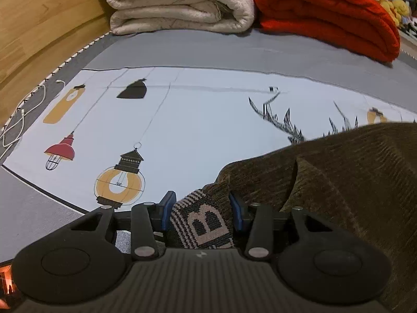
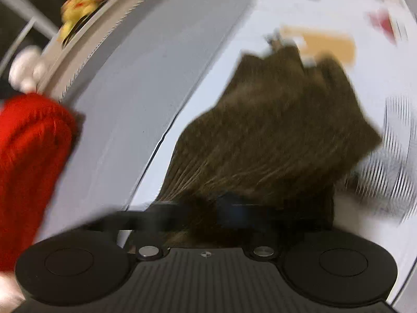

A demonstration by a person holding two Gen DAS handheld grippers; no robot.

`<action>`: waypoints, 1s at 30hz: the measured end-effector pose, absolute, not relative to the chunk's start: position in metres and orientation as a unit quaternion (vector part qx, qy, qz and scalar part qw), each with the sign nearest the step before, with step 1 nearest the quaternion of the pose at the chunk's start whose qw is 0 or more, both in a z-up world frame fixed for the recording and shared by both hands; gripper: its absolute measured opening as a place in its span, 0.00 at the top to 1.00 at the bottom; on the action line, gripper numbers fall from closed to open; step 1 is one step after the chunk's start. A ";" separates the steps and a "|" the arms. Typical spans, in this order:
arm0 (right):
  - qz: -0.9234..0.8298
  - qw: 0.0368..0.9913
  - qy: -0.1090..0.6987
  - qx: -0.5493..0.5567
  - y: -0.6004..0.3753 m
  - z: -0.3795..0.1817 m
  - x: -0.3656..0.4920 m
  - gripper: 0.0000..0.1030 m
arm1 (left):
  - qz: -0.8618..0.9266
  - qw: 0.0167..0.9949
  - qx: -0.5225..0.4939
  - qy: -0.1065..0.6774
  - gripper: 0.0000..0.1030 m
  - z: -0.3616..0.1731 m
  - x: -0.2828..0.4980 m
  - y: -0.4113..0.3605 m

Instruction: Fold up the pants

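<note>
Your left gripper clamps the striped waistband of the brown pants on the lantern-print sheet, while your right gripper, blurred, pinches shut on their far end.

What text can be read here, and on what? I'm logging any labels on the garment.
"B": one large letter woven into the striped waistband of the pants, between the fingers of the left claw.
Lower down, parts of more letters on the band are cut off by the claw body; unreadable.
The bedsheet bears only lamp and antler drawings, no words.
The right wrist view is too blurred to read anything.
</note>
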State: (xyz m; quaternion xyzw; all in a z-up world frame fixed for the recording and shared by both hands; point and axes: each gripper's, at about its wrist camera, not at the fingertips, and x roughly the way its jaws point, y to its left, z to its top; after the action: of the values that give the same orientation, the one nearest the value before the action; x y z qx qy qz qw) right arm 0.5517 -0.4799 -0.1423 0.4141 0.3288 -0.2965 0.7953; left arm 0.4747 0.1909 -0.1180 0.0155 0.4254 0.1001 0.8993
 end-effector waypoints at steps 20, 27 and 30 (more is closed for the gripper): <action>-0.114 0.864 0.336 0.357 -0.483 -0.014 0.384 0.50 | -0.009 0.944 0.066 0.323 0.67 -0.037 0.260 0.125; -0.017 0.831 0.414 0.371 -0.414 -0.060 0.429 0.49 | -0.025 0.912 0.113 0.394 0.74 -0.091 0.233 0.106; -0.010 0.819 0.448 0.358 -0.372 -0.086 0.453 0.44 | -0.025 0.909 0.100 0.403 0.74 -0.095 0.243 0.110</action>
State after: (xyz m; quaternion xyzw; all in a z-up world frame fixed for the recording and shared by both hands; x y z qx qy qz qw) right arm 0.4534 -0.3717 -0.0859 0.3578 0.4484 -0.0096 0.8190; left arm 0.2428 0.1104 -0.0953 0.0995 0.4032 -0.0249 0.9093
